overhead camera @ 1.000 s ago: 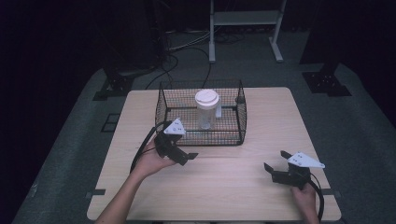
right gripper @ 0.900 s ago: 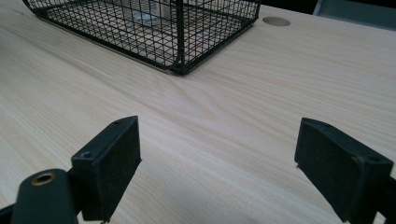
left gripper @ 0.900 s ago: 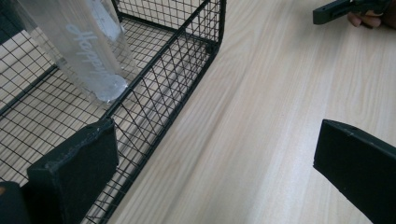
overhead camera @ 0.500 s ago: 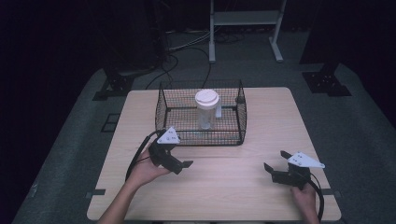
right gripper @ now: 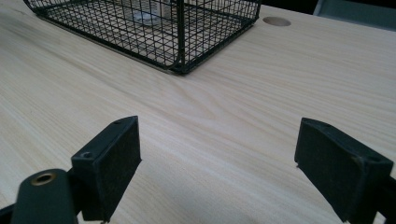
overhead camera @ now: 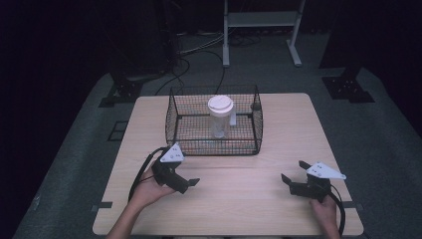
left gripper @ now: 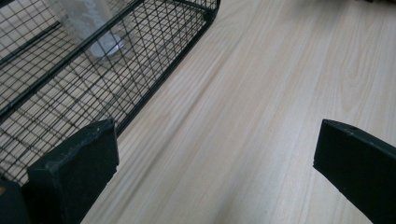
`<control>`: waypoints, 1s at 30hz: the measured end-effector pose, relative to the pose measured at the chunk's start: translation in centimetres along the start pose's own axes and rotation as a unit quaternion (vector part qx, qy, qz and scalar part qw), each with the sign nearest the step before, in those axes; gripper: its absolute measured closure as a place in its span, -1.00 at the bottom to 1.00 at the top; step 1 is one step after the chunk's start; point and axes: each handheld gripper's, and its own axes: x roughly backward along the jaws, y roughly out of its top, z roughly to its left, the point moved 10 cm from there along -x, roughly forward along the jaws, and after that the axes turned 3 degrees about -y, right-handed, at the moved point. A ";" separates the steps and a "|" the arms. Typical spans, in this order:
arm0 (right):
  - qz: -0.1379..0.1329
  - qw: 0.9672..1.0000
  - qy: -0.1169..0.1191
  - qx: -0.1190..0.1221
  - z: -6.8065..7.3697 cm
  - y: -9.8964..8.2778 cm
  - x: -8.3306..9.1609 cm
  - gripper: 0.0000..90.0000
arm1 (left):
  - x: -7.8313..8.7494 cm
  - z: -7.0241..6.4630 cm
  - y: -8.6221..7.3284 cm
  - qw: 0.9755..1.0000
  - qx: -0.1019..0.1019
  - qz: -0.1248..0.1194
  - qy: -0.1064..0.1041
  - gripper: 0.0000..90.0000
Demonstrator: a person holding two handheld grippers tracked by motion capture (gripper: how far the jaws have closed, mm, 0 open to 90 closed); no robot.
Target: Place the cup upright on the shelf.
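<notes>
Meanwhile, left gripper [overhead camera: 191, 183] spread wide and empty, basket [overhead camera: 175, 112] just ahead with cup [overhead camera: 220, 116] inside, right gripper [overhead camera: 293, 175] likewise gaped, holding nothing.

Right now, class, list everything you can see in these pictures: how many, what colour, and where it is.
Table: one, pale wood, centre of the floor.
Wire basket: one, black, on the table's far half.
Cup with lid: one, clear with a white lid, upright inside the basket.
Stand: one, white, behind the table.
Left gripper: one, black, jaws open, near the basket's front corner.
Right gripper: one, black, jaws open, over the table's right front.
</notes>
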 end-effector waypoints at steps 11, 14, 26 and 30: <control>0.001 1.000 0.000 0.000 0.0 0.0 0.0 -0.70 | 0.4 0.0 -2.2 1.000 0.016 -0.003 0.008 -1.00; 0.001 1.000 0.000 0.000 0.0 0.0 0.0 -0.70 | 0.5 0.0 -2.6 1.000 0.018 -0.004 0.011 -1.00; 0.001 1.000 0.000 0.002 0.0 0.0 0.0 -0.70 | 1.2 0.1 -4.9 0.998 0.046 -0.032 0.031 -1.00; 0.000 1.000 0.001 0.003 0.1 0.0 0.0 -0.70 | 1.4 0.2 -5.5 0.997 0.057 -0.047 0.035 -1.00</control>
